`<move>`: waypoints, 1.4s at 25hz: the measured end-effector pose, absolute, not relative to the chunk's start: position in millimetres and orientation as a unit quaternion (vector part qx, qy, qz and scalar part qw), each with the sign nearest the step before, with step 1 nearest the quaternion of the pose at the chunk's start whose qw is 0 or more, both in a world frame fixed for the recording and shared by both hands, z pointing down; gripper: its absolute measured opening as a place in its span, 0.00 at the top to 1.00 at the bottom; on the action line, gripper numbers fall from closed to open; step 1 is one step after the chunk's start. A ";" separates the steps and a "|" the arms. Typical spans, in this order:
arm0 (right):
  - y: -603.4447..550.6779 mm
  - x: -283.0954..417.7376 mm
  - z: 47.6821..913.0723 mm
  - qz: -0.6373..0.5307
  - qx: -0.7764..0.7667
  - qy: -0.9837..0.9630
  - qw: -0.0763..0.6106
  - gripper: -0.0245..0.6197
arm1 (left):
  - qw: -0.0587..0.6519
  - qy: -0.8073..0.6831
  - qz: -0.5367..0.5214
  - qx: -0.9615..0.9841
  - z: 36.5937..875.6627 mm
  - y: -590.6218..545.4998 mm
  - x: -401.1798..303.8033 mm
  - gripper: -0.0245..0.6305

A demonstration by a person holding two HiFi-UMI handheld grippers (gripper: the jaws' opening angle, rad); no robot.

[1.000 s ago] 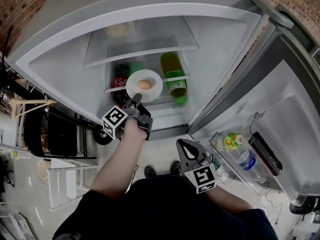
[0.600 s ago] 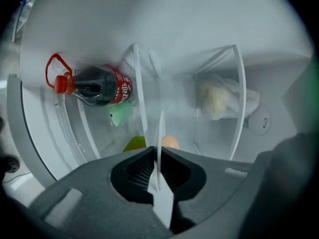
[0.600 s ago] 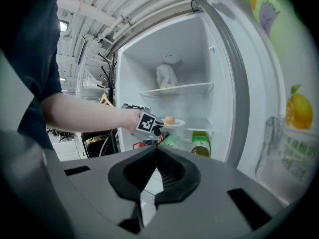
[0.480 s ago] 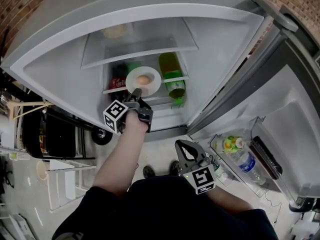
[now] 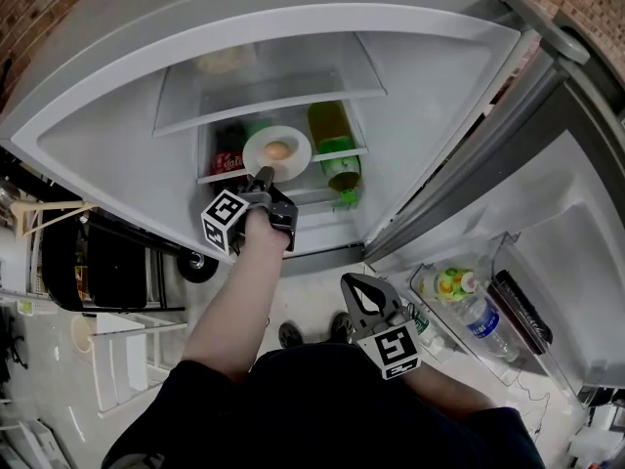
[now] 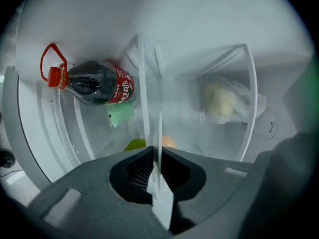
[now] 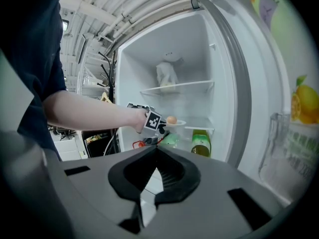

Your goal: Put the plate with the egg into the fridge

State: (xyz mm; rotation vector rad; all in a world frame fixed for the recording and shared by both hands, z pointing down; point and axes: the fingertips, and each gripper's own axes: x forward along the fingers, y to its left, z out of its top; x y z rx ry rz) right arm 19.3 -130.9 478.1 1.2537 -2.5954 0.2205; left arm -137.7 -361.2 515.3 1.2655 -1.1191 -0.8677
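Observation:
A white plate (image 5: pixel 276 151) with a brown egg (image 5: pixel 277 149) on it is held by its near rim in my left gripper (image 5: pixel 262 176), which is shut on it. The plate hangs inside the open fridge (image 5: pixel 117 135), over the middle glass shelf (image 5: pixel 352 151). In the left gripper view the rim (image 6: pixel 158 183) stands edge-on between the jaws, with the egg (image 6: pixel 168 142) just beyond. The right gripper view shows the plate (image 7: pixel 174 123), the egg (image 7: pixel 171 119) and the left gripper's marker cube (image 7: pixel 154 120). My right gripper (image 5: pixel 359 286) hangs low near the person's body, shut and empty.
A cola bottle (image 6: pixel 99 83) lies on the lower shelf, and a green bottle (image 5: pixel 332 145) stands right of the plate. A pale bag of food (image 6: pixel 222 101) sits on the upper shelf. The open door (image 5: pixel 547 213) at the right holds bottles (image 5: pixel 459 291).
My left gripper has carried the plate with the egg upward and deeper into the fridge, over the middle shelf. The right gripper has stayed put.

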 end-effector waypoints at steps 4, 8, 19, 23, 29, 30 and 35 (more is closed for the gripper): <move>-131.1 19.1 479.5 0.077 0.429 -0.891 0.126 0.95 | 0.580 -0.479 -0.376 0.541 514.7 -365.0 -137.5 0.93; -130.9 20.4 480.6 0.074 0.431 -0.891 0.127 0.95 | 0.579 -0.470 -0.386 0.543 517.1 -367.5 -137.5 0.93; -128.3 20.1 479.5 0.074 0.430 -0.891 0.126 0.95 | 0.568 -0.440 -0.405 0.565 512.9 -367.1 -137.7 0.77; -127.6 19.6 478.4 0.072 0.430 -0.891 0.125 0.95 | 0.569 -0.434 -0.406 0.569 514.7 -364.6 -136.1 0.72; -127.7 19.7 478.6 0.074 0.431 -0.891 0.125 0.95 | 0.578 -0.417 -0.393 0.581 512.3 -348.6 -122.2 0.71; -127.9 19.6 478.6 0.074 0.431 -0.891 0.125 0.95 | 0.580 -0.417 -0.389 0.582 511.9 -346.2 -119.4 0.72; -127.9 18.4 479.2 0.076 0.430 -0.891 0.124 0.95 | 0.583 -0.433 -0.370 0.579 515.3 -347.4 -114.2 0.92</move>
